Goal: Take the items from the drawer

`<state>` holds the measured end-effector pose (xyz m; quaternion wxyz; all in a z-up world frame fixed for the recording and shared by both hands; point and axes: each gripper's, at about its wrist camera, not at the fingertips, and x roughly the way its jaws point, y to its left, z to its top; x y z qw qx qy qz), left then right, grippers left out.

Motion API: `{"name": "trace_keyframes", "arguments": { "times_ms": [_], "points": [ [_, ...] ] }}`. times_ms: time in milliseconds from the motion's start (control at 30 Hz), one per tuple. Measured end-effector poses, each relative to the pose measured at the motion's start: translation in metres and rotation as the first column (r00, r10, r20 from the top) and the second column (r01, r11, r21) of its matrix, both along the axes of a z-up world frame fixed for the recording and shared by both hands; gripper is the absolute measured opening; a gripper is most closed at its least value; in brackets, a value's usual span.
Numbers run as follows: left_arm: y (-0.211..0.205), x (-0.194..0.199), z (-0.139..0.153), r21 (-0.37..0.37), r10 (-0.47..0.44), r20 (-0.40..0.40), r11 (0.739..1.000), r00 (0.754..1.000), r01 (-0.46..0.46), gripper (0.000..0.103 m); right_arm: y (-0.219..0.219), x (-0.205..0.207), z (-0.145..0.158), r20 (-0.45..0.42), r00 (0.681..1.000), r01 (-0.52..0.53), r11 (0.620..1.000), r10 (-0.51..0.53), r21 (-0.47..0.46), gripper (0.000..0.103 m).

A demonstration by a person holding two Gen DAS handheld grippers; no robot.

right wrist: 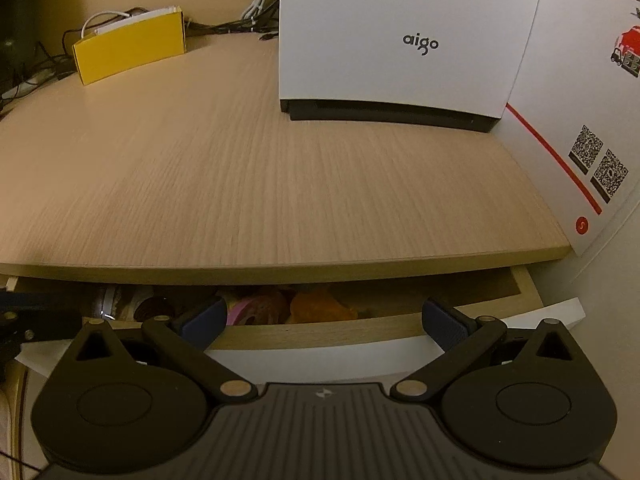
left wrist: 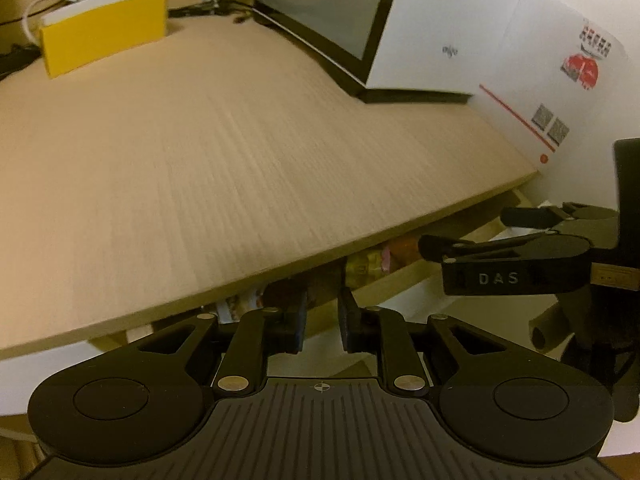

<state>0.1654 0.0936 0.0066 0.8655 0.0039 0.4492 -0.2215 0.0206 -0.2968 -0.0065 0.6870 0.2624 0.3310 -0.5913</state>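
Your light wooden drawer [right wrist: 320,328] sits just under the pale wood-grain desktop [right wrist: 260,184], pulled out only a little, with a pink ribbed item [right wrist: 256,308] and an orange crinkled item [right wrist: 320,306] showing in the gap. Your right gripper [right wrist: 324,320] hovers over the drawer front, jaws spread wide and empty. Your left gripper [left wrist: 322,322] stands at the drawer's left end with a narrow gap, nothing between the pads. Further back stand a white box printed "aigo" [right wrist: 400,40] and a yellow rectangular box [right wrist: 132,48].
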Motion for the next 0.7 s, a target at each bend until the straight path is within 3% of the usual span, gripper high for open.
{"name": "trace_keyframes", "arguments": {
  "times_ms": [333,500,600,700],
  "points": [
    [-0.019,0.006,-0.007,-0.024,-0.013,-0.044,1.000,0.999,0.012,0.020,0.020,-0.003,0.000,-0.002,1.000,-0.004,1.000,0.004,-0.009,0.103],
    [-0.028,-0.001,-0.020,0.052,0.135,-0.061,0.990,0.989,-0.132,0.019,0.029,-0.007,0.000,0.037,0.997,-0.068,0.998,0.067,0.014,0.103],
    [-0.023,-0.008,-0.021,0.040,0.223,-0.092,0.975,0.971,-0.220,0.019,0.035,-0.012,-0.001,0.059,0.995,-0.081,0.996,0.080,0.019,0.103],
    [-0.027,-0.022,-0.020,0.067,0.263,-0.061,0.964,0.963,-0.259,0.019,0.042,-0.014,-0.002,0.065,0.994,-0.083,0.996,0.083,0.005,0.103]
  ]
}}
